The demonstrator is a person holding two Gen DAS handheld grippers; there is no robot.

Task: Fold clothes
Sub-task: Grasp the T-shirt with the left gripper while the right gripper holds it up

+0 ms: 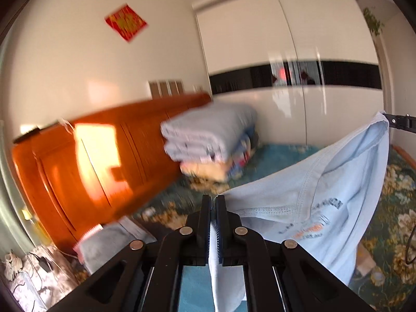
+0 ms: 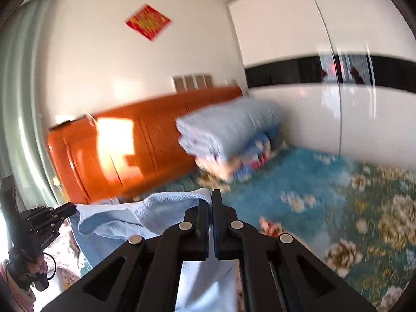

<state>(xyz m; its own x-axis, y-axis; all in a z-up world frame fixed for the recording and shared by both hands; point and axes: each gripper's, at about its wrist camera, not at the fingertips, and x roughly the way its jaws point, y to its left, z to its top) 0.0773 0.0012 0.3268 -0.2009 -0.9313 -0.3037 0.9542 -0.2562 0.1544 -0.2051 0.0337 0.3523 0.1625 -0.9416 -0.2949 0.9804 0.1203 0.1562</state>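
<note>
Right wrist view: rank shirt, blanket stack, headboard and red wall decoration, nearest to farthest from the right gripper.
1. Shirt, clamped in the right gripper.
2. Blanket stack, ahead on the bed.
3. Headboard, behind the stack, left.
4. Red wall decoration, high on the wall.

Sunlight is falling on the orange wooden headboard (image 1: 104,161) ahead-left of the gripper; a white wardrobe (image 1: 299,52) is standing ahead-right, cream wall (image 1: 78,65) between.
</note>
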